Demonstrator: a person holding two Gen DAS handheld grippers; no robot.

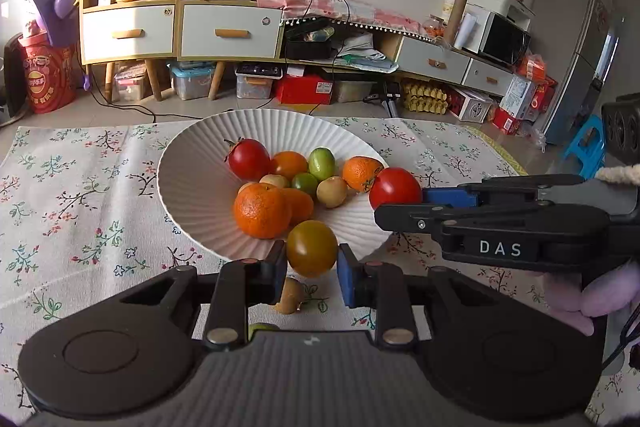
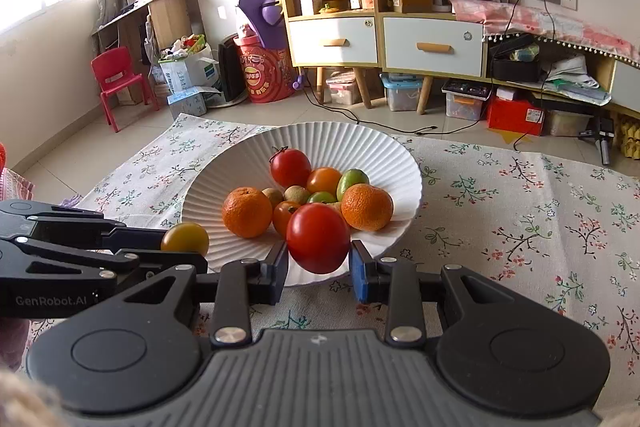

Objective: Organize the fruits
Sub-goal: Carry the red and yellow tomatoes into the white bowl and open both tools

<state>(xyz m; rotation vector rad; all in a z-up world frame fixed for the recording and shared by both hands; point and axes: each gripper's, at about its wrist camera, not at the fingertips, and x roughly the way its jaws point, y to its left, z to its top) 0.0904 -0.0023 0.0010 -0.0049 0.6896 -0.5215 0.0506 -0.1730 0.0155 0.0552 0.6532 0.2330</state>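
Both grippers grip one tomato each — left gripper (image 1: pixel 312 269) yellow-green tomato (image 1: pixel 312 247), right gripper (image 2: pixel 318 269) red tomato (image 2: pixel 318 238) — over one plate (image 2: pixel 248 155).

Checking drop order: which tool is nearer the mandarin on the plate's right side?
Right. The right tool with its red tomato sits just in front of that mandarin; the left tool holds off at the plate's opposite near edge.

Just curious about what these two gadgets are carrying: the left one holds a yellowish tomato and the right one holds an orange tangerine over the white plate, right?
Not quite. The right gripper holds a red tomato, not a tangerine; the right wrist view shows it between the fingers. The left gripper does hold the yellowish tomato, at the edge of the white plate.
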